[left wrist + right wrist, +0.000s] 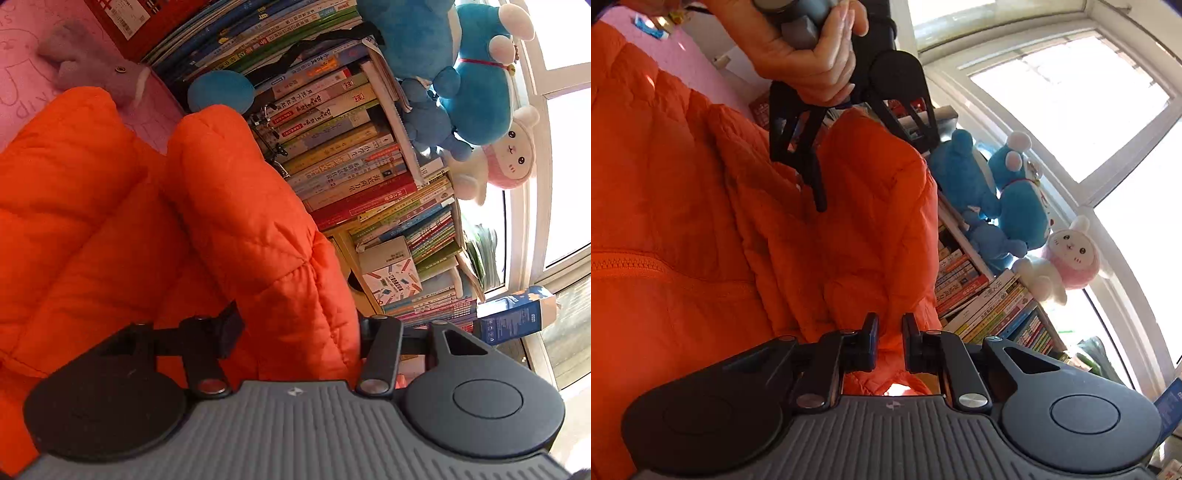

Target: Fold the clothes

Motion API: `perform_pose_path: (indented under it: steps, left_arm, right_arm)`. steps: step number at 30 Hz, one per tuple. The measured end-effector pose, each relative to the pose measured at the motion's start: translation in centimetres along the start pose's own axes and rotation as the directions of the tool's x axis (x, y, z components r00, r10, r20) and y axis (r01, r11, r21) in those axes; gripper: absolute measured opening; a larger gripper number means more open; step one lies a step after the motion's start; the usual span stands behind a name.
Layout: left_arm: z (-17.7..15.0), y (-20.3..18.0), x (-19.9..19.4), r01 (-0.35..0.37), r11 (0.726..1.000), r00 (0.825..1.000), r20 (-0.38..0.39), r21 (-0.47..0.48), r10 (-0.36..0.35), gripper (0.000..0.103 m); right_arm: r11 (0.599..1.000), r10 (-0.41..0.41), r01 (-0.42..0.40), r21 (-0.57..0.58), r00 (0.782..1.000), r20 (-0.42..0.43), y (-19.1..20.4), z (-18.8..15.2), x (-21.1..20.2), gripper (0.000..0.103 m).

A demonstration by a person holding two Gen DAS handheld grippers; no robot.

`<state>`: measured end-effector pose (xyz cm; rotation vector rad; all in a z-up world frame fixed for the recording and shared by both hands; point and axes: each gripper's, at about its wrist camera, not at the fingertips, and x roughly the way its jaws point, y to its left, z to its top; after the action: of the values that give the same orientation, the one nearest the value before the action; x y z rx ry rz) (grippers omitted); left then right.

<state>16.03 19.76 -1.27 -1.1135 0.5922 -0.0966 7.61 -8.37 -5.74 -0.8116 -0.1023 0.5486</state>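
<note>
The left gripper (295, 325) has its two black fingers on either side of a thick fold of the orange quilted jacket (122, 236). The left finger (229, 328) presses into the padding; the right finger is hidden behind the fold, so the jaws look clamped on that ridge of fabric, though the far contact cannot be seen.

In the right wrist view, a bare hand (809, 55) wraps the grey handle of that left gripper from above, with its black fingers angled down into the jacket.

The right gripper (890, 343) sits low in its own view, its fingers standing nearly together with a narrow gap. A bit of orange fabric shows in and below the gap; whether the pads actually pinch it cannot be told.

The jacket lies spread over a pink surface (22, 74), filling the left half of both views, with a zip seam visible in the right wrist view.

Beside it stand packed rows of books (340, 122) with Chinese spine text, too small to read reliably. Blue plush toys (476, 92) and a pink-and-white plush rabbit (513, 155) sit on the books by a bright window (1071, 92). A grey plush toy (96, 70) lies on the pink surface, which carries faint hand-drawn letters, only partly legible. A blue carton (517, 317) near the window is cut off.
</note>
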Motion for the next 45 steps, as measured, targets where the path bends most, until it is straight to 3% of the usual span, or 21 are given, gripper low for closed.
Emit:
perform_pose_path:
  steps: [2,3,4,5,8,10,12,15,16,17,18,19,22,23,25,27,31,35,40,43,45]
  left_arm:
    - [-0.2,0.4,-0.2,0.019,1.0,1.0,0.003,-0.008,-0.019,0.028]
    - [-0.2,0.4,-0.4,0.022,1.0,1.0,0.007,-0.003,-0.022,0.025]
    - [-0.3,0.3,-0.6,0.021,1.0,1.0,0.014,0.008,-0.022,0.025]
    - [-0.4,0.1,-0.8,0.02,1.0,1.0,0.019,0.022,-0.02,0.025]
    - [-0.7,-0.4,-1.3,0.016,0.998,0.999,0.029,0.058,-0.018,0.025]
    - [-0.8,-0.7,-1.4,0.022,0.998,0.999,0.034,0.063,-0.024,0.025]
    - [-0.7,-0.9,-1.5,0.033,0.997,0.999,0.032,0.064,-0.035,0.025]
    - [-0.4,-1.3,-1.6,0.021,0.996,0.999,0.046,0.088,-0.025,0.025]
    - [-0.4,-1.4,-1.7,0.014,0.995,0.998,0.052,0.095,-0.019,0.025]
    - [-0.4,-1.5,-1.8,0.01,0.995,0.998,0.059,0.102,-0.016,0.025]
    - [-0.5,-1.5,-1.8,0.01,0.993,0.998,0.06,0.113,-0.017,0.025]
    - [-0.6,-1.6,-1.8,0.013,0.992,0.998,0.059,0.127,-0.021,0.025]
    - [-1.6,-1.6,-1.7,0.002,0.983,0.999,0.044,0.181,-0.01,0.025]
    - [-2.1,-1.5,-1.4,-0.012,0.979,0.999,0.035,0.203,0.005,0.025]
    - [-3.2,-1.1,-0.9,-0.046,0.97,0.999,0.012,0.238,0.045,0.025]
    - [-4.1,-0.5,-0.3,-0.083,0.96,0.996,-0.009,0.266,0.088,0.025]
    - [-5.9,1.0,0.1,-0.121,0.941,0.99,-0.025,0.315,0.136,0.025]
    - [-7.3,0.5,-0.7,-0.143,0.909,0.987,-0.005,0.39,0.158,0.025]
    - [-8.6,-1.1,-4.4,-0.088,0.872,0.996,0.016,0.482,0.092,0.026]
    - [-7.7,-3.4,-7.0,-0.109,0.838,0.989,0.139,0.535,0.04,0.033]
    - [-6.8,-5.1,-7.7,-0.185,0.795,0.964,0.264,0.577,0.033,0.042]
  right_arm:
    - [0.949,0.132,-0.116,0.293,0.991,-0.037,-3.2,0.3,-0.3,0.045]
    - [0.872,0.217,-0.179,0.455,0.976,-0.032,-5.1,0.3,-0.4,0.055]
    - [0.744,0.315,-0.247,0.621,0.949,0.0,-7.2,-0.2,-0.1,0.074]
    - [0.547,0.408,-0.304,0.78,0.91,0.069,-9.2,-1.2,0.7,0.091]
    - [-0.132,0.476,-0.307,0.942,0.814,0.332,-12.4,-5.4,4.0,0.103]
    - [-0.448,0.418,-0.244,0.86,0.793,0.443,-12.6,-7.9,6.9,0.103]
    - [-0.562,0.404,-0.131,0.817,0.818,0.409,-11.8,-9.5,9.5,0.103]
    - [-0.616,0.422,-0.011,0.787,0.839,0.343,-10.9,-10.3,12.6,0.103]
    - [-0.589,0.425,-0.013,0.808,0.845,0.324,-11.2,-9.8,13.0,0.101]
    - [-0.522,0.425,-0.022,0.853,0.86,0.283,-11.7,-8.7,13.2,0.088]
    - [-0.429,0.417,-0.042,0.903,0.877,0.238,-12.2,-7.5,13.2,0.075]
    - [-0.298,0.393,-0.073,0.952,0.899,0.192,-12.7,-6.1,12.7,0.048]
    - [0.107,0.291,-0.115,0.988,0.953,0.079,-13.8,-2.1,10.9,0.038]
    - [0.211,0.266,-0.109,0.971,0.963,0.05,-13.8,-1.2,10.4,0.036]
    - [0.333,0.259,-0.085,0.939,0.966,-0.005,-13.3,-0.7,10.1,0.035]
    - [0.391,0.301,-0.048,0.919,0.951,-0.078,-12.2,-1.5,10.5,0.035]
    - [0.418,0.362,0.005,0.909,0.916,-0.172,-9.6,-4.3,10.2,0.035]
    - [0.45,0.362,-0.008,0.893,0.916,-0.174,-8.8,-4.5,8.6,0.032]
    - [0.605,0.331,-0.032,0.796,0.919,-0.215,-7.9,-3.1,7.3,0.032]
    - [0.63,0.329,-0.033,0.776,0.916,-0.228,-7.5,-3.0,7.5,0.032]
    - [0.638,0.329,-0.031,0.77,0.914,-0.236,-7.3,-3.0,7.6,0.032]
